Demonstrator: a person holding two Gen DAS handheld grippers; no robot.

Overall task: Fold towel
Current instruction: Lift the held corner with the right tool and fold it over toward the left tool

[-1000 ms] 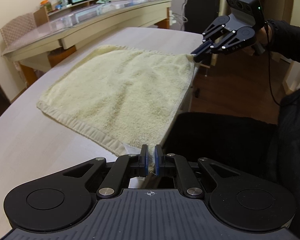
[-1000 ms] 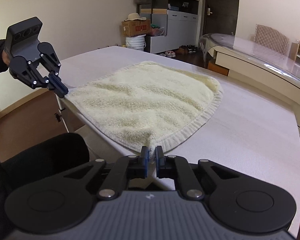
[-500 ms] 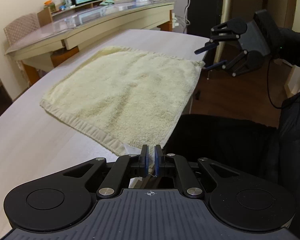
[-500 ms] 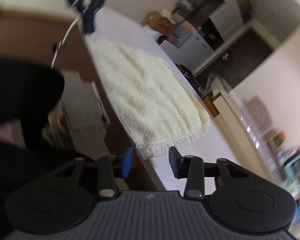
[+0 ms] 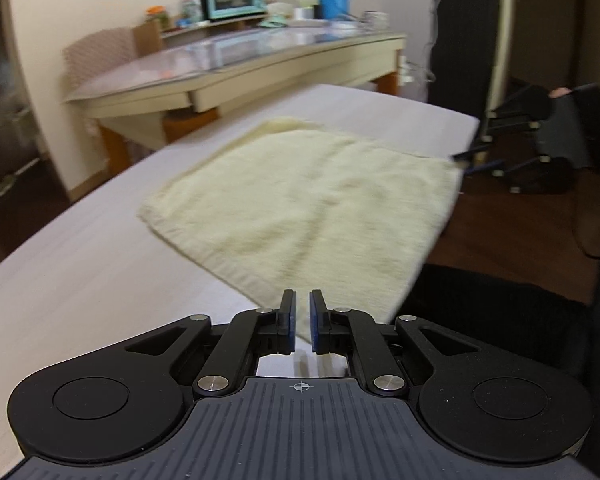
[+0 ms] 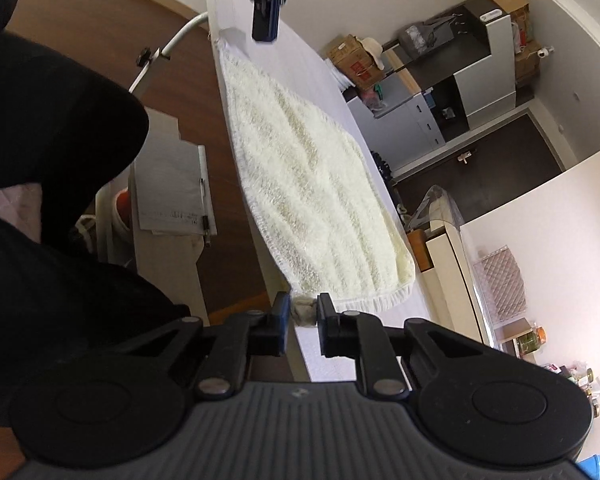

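While the towel (image 5: 312,204) lies flat on the table (image 5: 80,280), soft, limp handling is expected; corners are judged best gripped. Left gripper (image 5: 302,320) is parted, empty; right gripper (image 6: 303,322) is parted around a corner.

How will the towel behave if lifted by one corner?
Probably floppy: the towel lies flat on the table, and its corner is bunched between the right tool's fingers. Likely light for its size, as it is a single thin layer. The looped pile should grip, so pushing would probably wrinkle it rather than slide it.
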